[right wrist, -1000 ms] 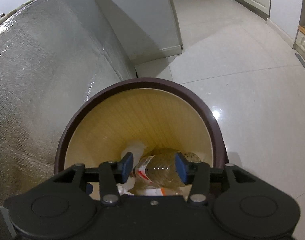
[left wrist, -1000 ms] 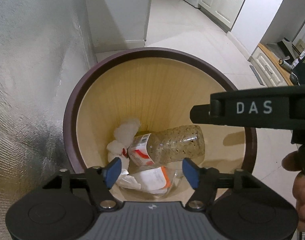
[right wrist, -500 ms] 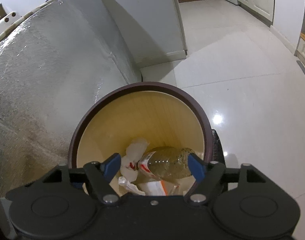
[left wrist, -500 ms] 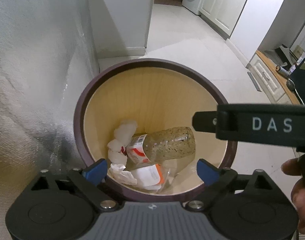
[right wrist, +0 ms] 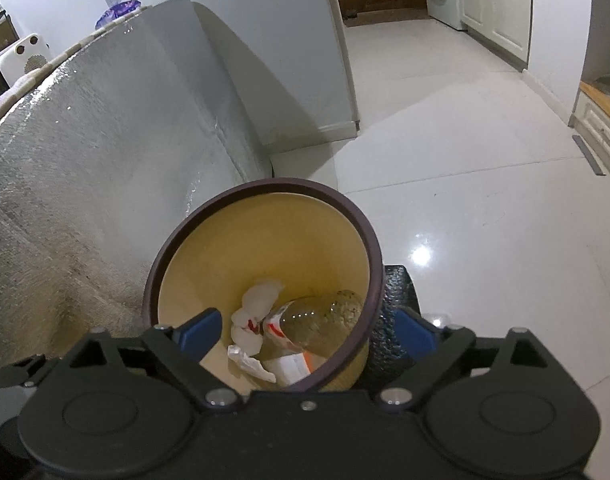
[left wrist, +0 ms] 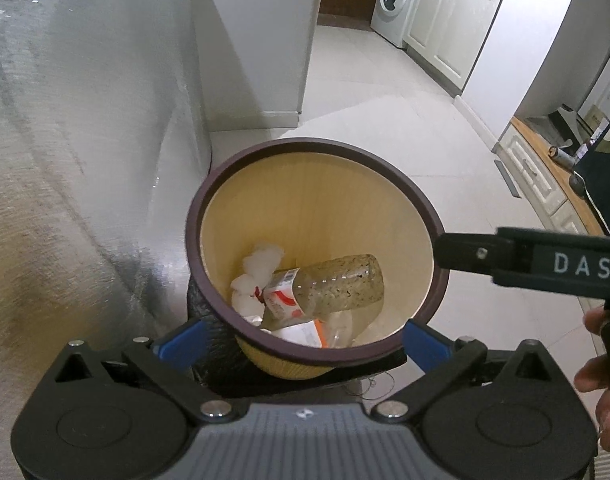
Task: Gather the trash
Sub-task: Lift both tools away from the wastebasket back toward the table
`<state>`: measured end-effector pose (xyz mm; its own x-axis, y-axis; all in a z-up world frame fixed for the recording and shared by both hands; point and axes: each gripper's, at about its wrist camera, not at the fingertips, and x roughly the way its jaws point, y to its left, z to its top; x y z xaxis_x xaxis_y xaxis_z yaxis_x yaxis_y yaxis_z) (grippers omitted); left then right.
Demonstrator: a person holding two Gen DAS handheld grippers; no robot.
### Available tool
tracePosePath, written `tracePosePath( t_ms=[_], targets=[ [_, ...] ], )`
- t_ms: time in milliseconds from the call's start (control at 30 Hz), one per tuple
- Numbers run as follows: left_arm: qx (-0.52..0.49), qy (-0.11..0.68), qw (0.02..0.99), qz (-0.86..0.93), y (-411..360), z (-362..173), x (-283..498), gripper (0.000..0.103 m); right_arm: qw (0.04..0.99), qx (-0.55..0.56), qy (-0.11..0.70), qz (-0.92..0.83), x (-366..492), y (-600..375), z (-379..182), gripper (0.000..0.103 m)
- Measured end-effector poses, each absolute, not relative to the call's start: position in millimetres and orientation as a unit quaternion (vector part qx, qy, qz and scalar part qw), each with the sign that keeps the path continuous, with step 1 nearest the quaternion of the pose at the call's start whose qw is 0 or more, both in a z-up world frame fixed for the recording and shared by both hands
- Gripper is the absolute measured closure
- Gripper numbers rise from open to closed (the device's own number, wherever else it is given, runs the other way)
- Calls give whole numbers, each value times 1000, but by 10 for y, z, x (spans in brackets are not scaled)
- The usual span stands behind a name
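A round bin with a dark brown rim (left wrist: 305, 144) and pale yellow inside stands on the floor below both grippers. In it lie a clear plastic bottle (left wrist: 337, 284) with a red-and-white label, crumpled white tissue (left wrist: 261, 264) and a flattened white-and-orange packet (left wrist: 301, 332). My left gripper (left wrist: 301, 342) hangs above the bin's near rim, its jaws opening wide with nothing between the blue pads. My right gripper (right wrist: 307, 330) also hangs over the bin (right wrist: 273, 184), jaws opening and empty, above the bottle (right wrist: 325, 312) and the tissue (right wrist: 259, 300). Its black body marked DAS (left wrist: 545, 264) crosses the left wrist view.
A silver quilted foil surface (left wrist: 65, 160) rises close on the left of the bin. A black textured object (right wrist: 397, 300) sits against the bin's right side. Glossy white floor tiles (right wrist: 465, 200) run toward a washing machine (left wrist: 393, 12) and white cabinets. A hand (left wrist: 601, 360) shows at the right edge.
Both grippers have risen and drawn back from inside the bin, and both sets of jaws have spread much wider. The bottle and the other trash lie where they were.
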<state>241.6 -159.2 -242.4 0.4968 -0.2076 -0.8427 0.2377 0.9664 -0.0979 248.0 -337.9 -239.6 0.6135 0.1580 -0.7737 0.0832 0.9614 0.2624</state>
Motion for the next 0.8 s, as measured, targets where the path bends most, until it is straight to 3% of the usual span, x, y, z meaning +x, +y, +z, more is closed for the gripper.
tracePosePath(
  t_ms=[333,800],
  targets=[
    [13,465,877,-121,-1459,-2149,2098,0,899,127,420,3,2112,-3444,-2209,0],
    [-10,418,898,-133,-1296,-1560,1596,0,920,93,381,-5,1460,-3476,-1817,0]
  ],
)
